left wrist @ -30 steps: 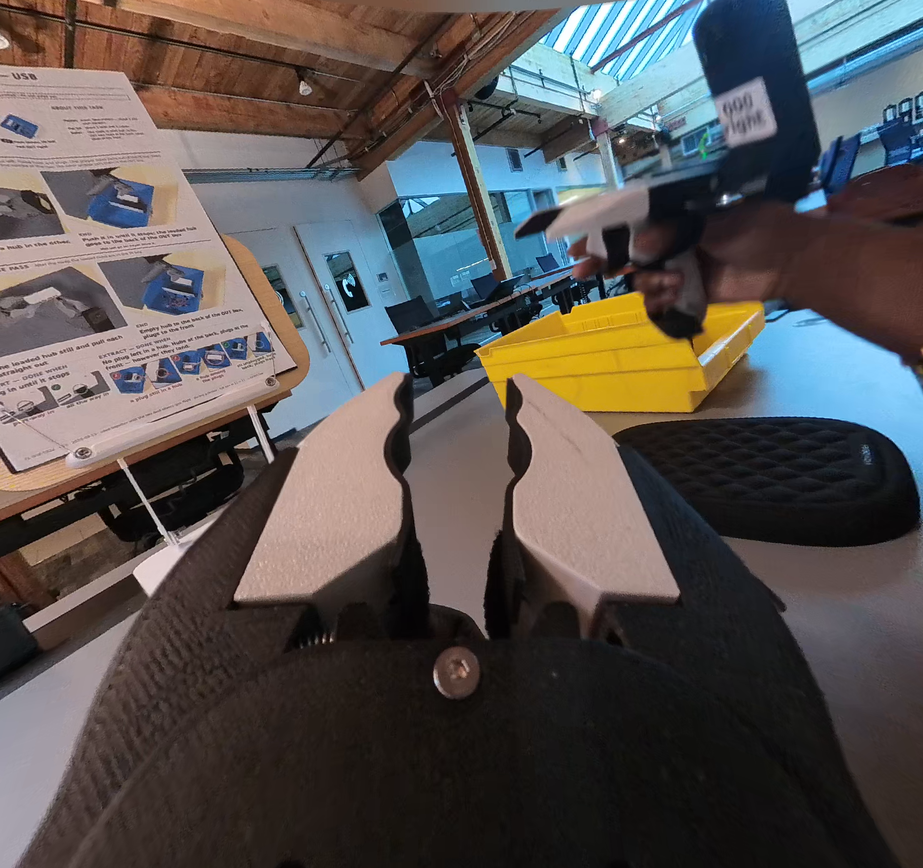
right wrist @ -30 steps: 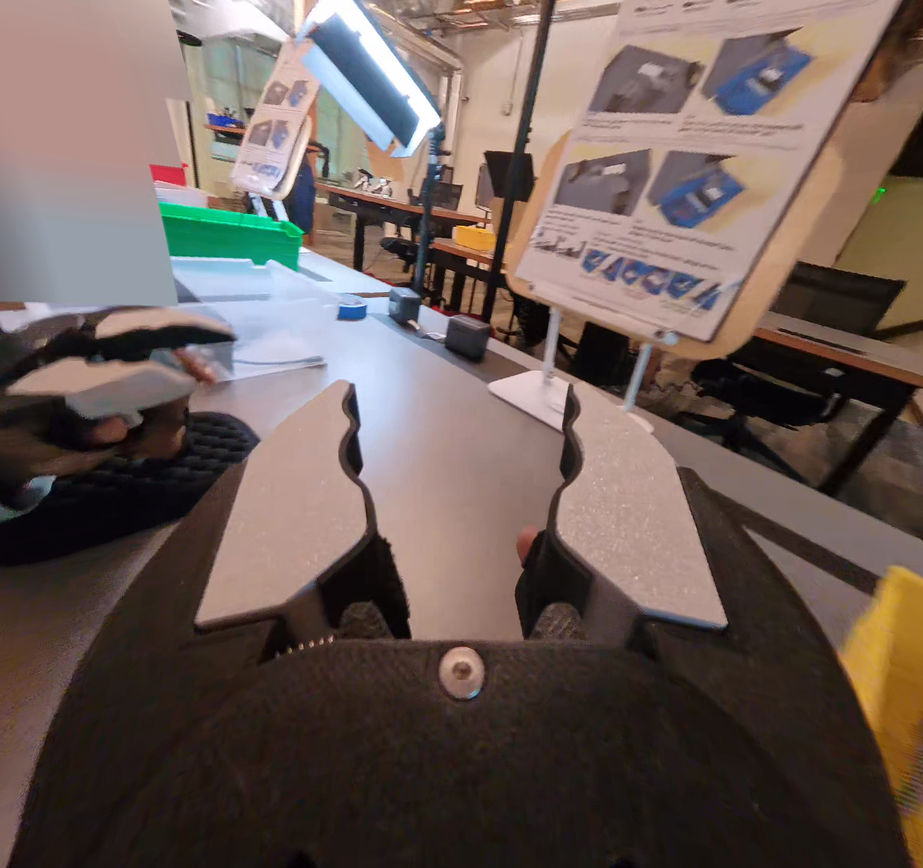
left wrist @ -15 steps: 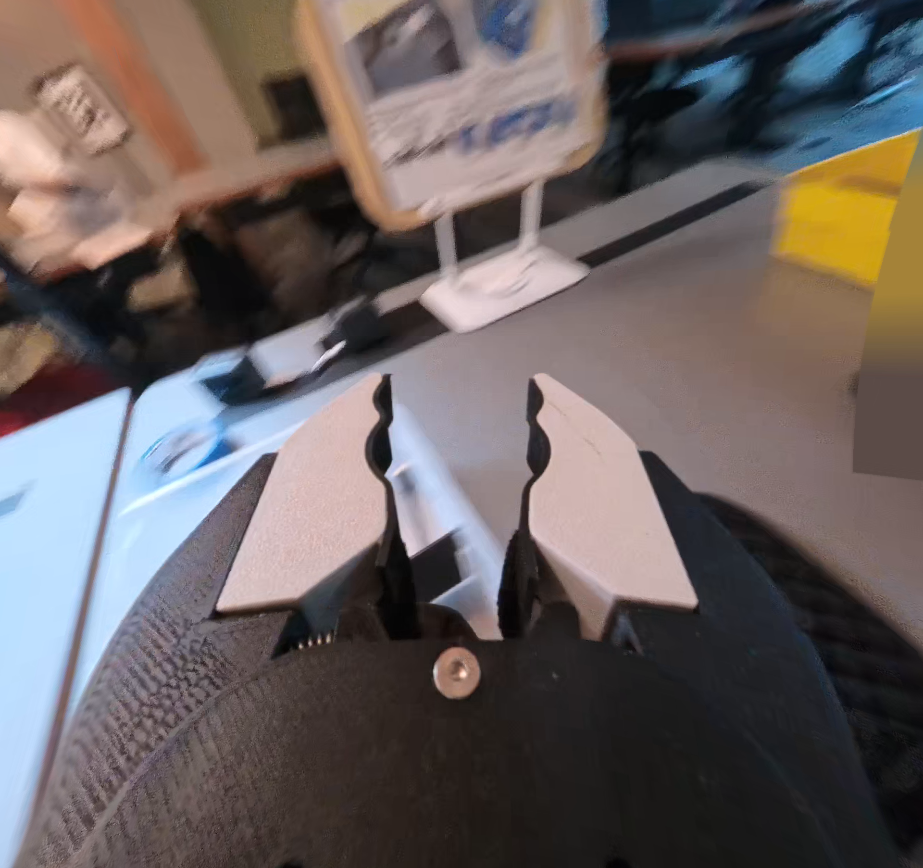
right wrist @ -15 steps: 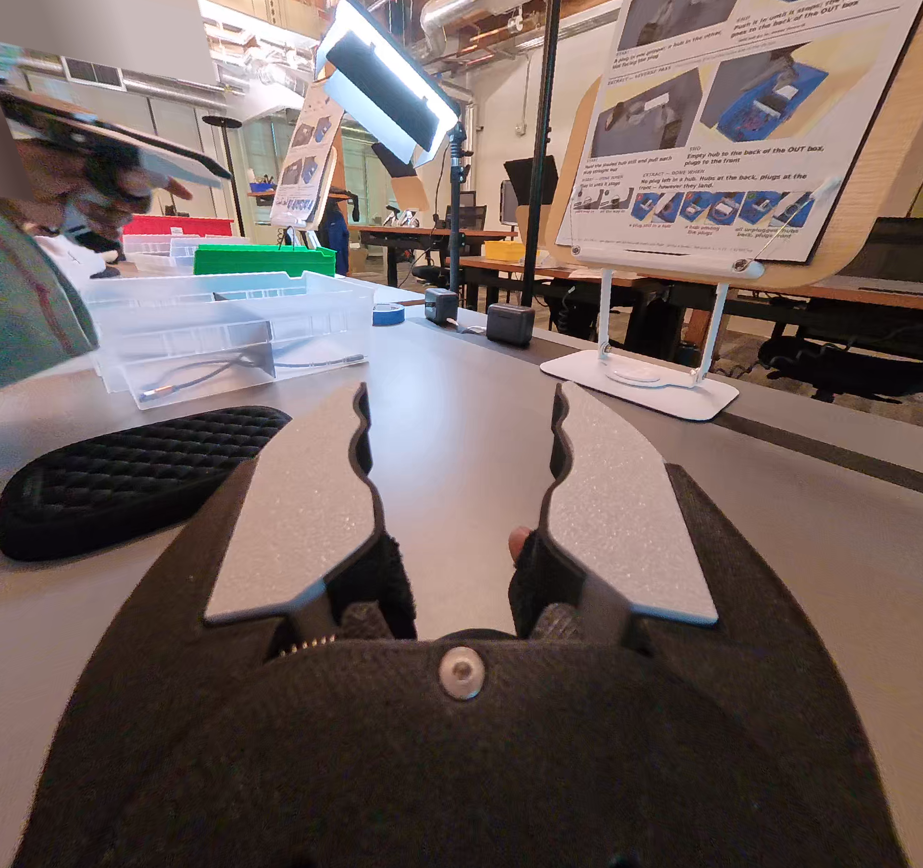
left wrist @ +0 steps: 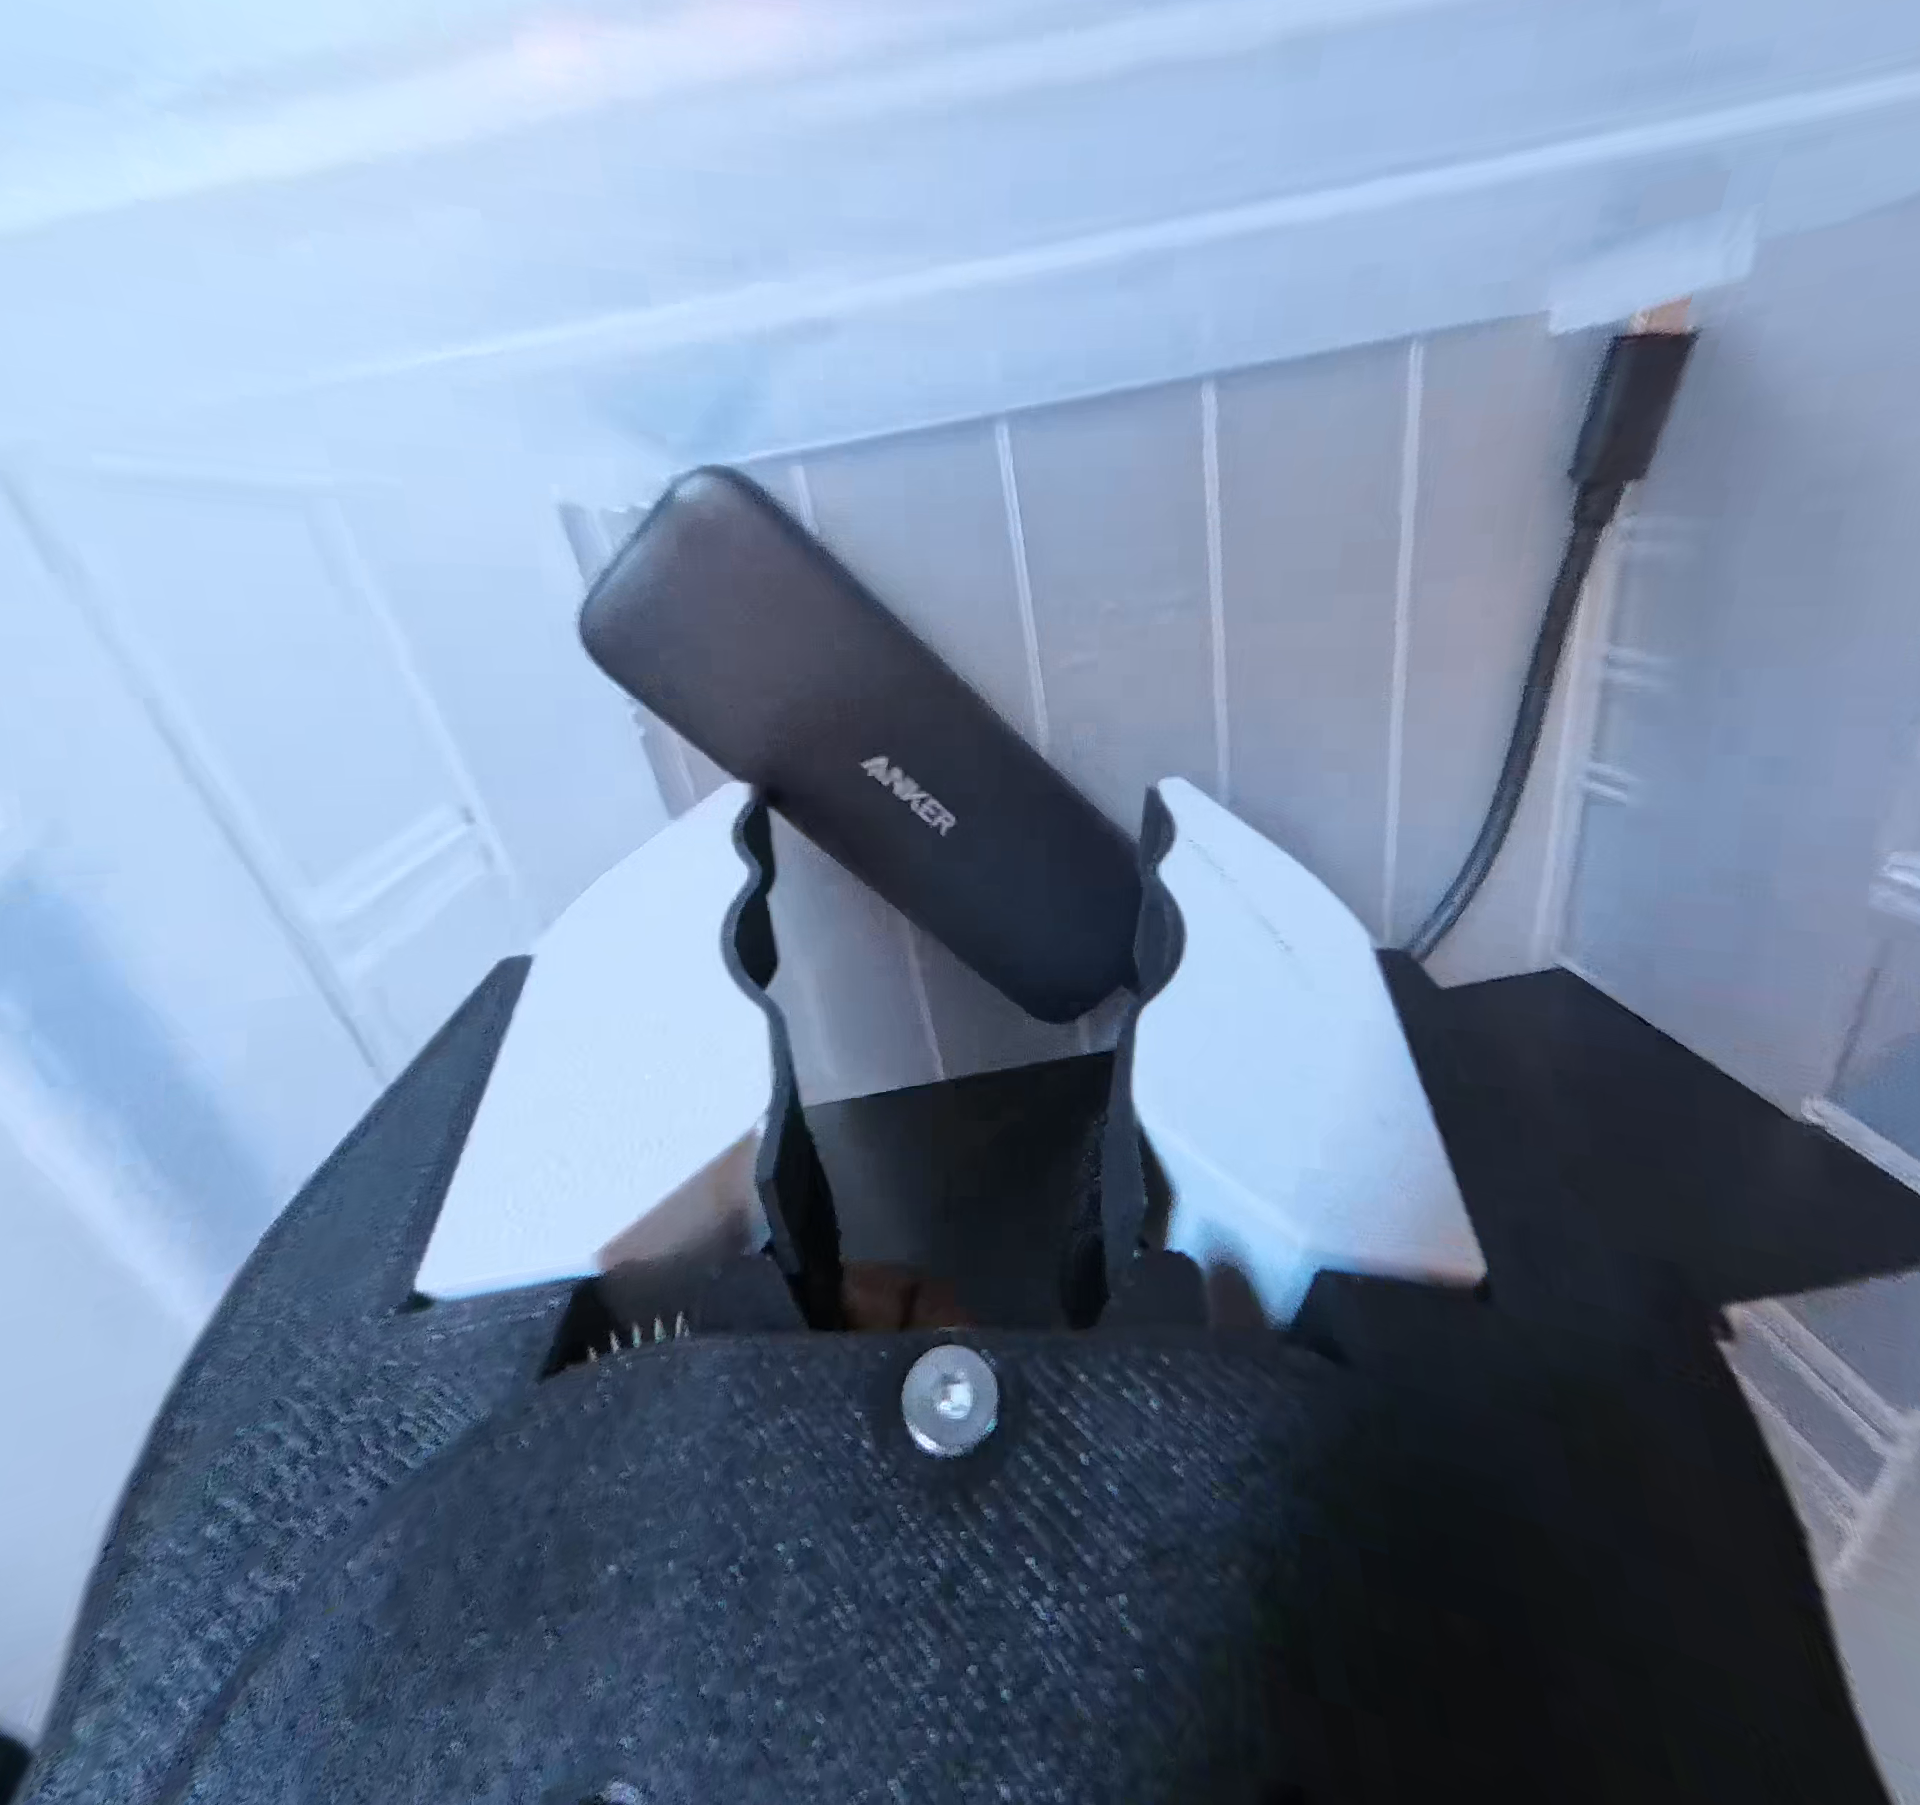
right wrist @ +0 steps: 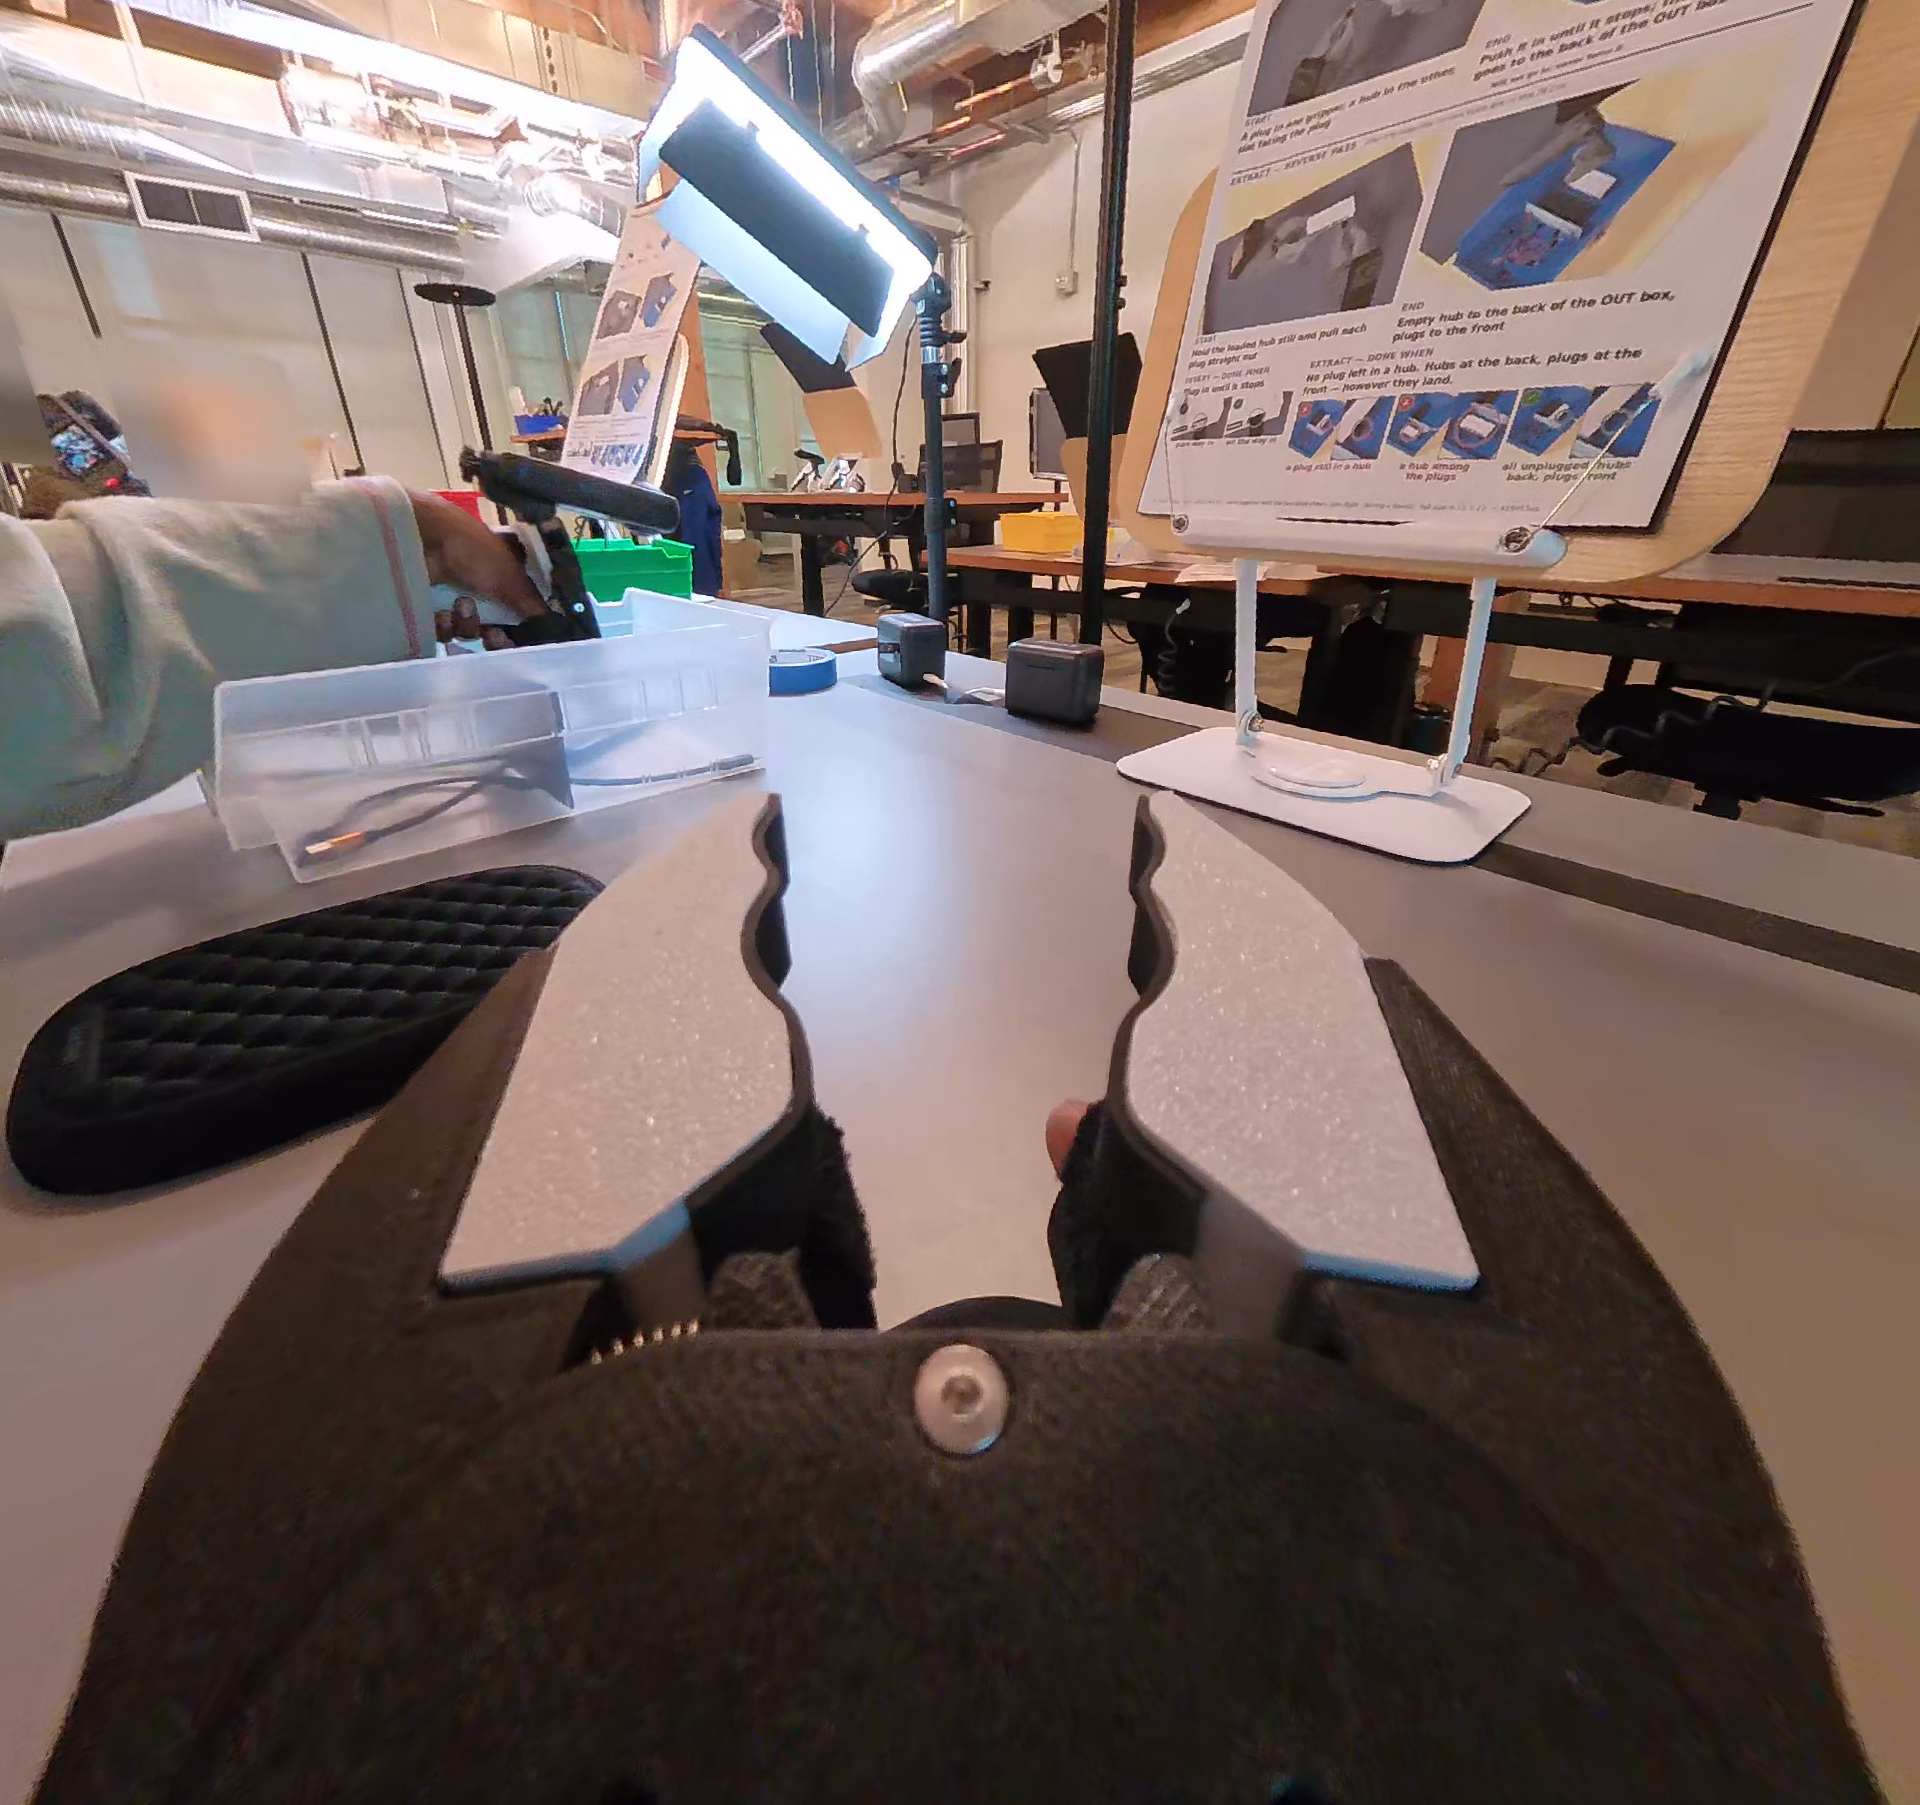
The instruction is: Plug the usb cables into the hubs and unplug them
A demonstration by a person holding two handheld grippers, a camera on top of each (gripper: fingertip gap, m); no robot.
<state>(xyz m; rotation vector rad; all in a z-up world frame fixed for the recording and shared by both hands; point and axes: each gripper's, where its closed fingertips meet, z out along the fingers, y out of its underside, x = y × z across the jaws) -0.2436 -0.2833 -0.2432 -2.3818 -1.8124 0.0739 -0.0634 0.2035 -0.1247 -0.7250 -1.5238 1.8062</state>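
Note:
In the left wrist view my left gripper [left wrist: 945,810] points down into a clear plastic bin [left wrist: 1299,529]. A black USB hub [left wrist: 831,747] lies slanted on the bin floor, and its near end sits between my open fingertips. I cannot tell if they touch it. A dark USB cable [left wrist: 1527,716] lies to the right, its plug [left wrist: 1626,415] against the bin wall. In the right wrist view my right gripper [right wrist: 956,820] is open and empty, low over the grey table [right wrist: 1039,903]. My left gripper [right wrist: 551,550] shows far left there, over the bin [right wrist: 644,695].
A black quilted pad [right wrist: 260,1007] lies on the table left of my right gripper. An instruction board on a white stand [right wrist: 1330,789] is at the right rear. A blue tape roll [right wrist: 800,669] and two small black boxes [right wrist: 1049,680] sit behind the bin. Spacing between my two grippers at the tips: around 55 centimetres.
My left gripper swung left and down from facing the room into the clear bin, and its fingers opened wider around the hub's end. My right gripper lowered and levelled, and stayed open.

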